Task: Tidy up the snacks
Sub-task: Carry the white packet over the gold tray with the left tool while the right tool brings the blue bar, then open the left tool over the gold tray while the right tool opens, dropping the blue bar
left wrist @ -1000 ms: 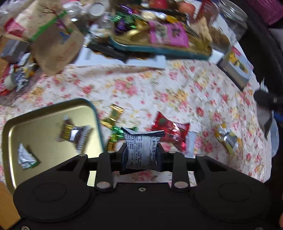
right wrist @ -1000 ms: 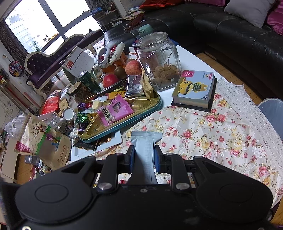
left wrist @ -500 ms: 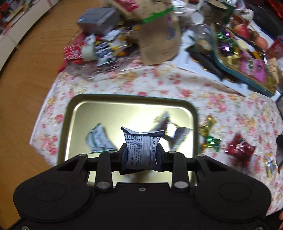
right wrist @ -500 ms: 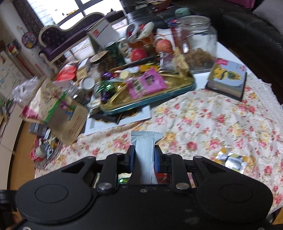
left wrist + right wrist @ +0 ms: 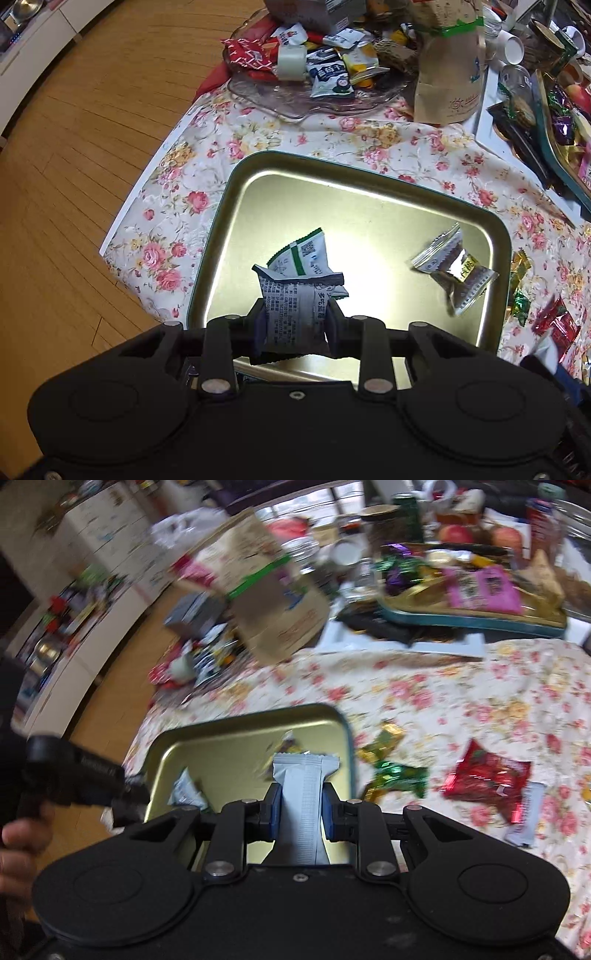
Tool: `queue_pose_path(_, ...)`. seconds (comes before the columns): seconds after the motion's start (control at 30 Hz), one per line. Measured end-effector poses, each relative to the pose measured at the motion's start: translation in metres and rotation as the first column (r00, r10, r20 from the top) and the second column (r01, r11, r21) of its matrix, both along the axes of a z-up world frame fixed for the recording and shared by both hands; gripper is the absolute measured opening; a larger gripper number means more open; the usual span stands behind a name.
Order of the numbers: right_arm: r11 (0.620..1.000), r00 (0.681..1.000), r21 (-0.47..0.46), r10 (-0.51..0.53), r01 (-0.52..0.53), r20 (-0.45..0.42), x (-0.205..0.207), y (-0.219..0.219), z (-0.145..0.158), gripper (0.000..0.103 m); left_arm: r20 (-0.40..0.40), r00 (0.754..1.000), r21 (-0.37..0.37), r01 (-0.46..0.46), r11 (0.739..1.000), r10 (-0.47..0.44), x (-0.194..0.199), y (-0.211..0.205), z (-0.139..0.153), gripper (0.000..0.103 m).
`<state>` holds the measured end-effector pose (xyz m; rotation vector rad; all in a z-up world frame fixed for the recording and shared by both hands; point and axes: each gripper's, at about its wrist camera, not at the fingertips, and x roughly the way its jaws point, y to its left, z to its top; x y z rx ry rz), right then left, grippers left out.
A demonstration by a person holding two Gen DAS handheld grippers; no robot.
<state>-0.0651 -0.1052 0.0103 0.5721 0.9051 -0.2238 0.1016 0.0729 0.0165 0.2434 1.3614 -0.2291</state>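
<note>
My left gripper [image 5: 295, 325] is shut on a grey printed snack packet [image 5: 291, 314] and holds it above the near side of a gold tin tray [image 5: 369, 199]. In the tray lie a white-green packet [image 5: 303, 254] and a silver-brown packet [image 5: 458, 269]. My right gripper [image 5: 301, 810] is shut on a pale grey snack bar [image 5: 303, 805] above the same tray [image 5: 240, 738]. Loose on the floral cloth right of the tray are gold-green candies [image 5: 391, 760] and a red packet [image 5: 487, 779].
A glass dish [image 5: 314, 99] of mixed snacks and a brown paper bag [image 5: 447, 77] stand behind the tray. A second full tray [image 5: 472, 605] sits at the back right. The table's left edge drops to the wooden floor [image 5: 74, 184]. The left gripper's handle [image 5: 74, 775] shows at left.
Both grippers have swung left toward the gold tray, each still holding its packet. The left gripper now hangs over the tray; the right view is blurred from motion.
</note>
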Motion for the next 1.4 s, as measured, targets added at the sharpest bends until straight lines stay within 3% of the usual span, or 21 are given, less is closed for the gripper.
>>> queue_pose_path(0.13, 0.995, 0.995, -0.012, 0.098, -0.097, 0.019, 0.007, 0.025, -0.002, 0.024, -0.010, 1.000, 0.003, 0.016, 1.000, -0.016, 0.000, 0.003, -0.004, 0.041)
queue_pose_path(0.33, 0.979, 0.983, -0.105, 0.181, -0.177, 0.035, 0.012, 0.044, -0.001, 0.024, -0.009, 0.999, -0.003, 0.033, 0.999, -0.033, -0.002, 0.006, -0.006, 0.041)
queue_pose_path(1.4, 0.981, 0.989, -0.124, 0.149, -0.149, -0.008, 0.016, 0.037, -0.010, 0.024, 0.010, 0.997, 0.031, 0.078, 0.996, -0.079, -0.012, -0.007, -0.007, 0.042)
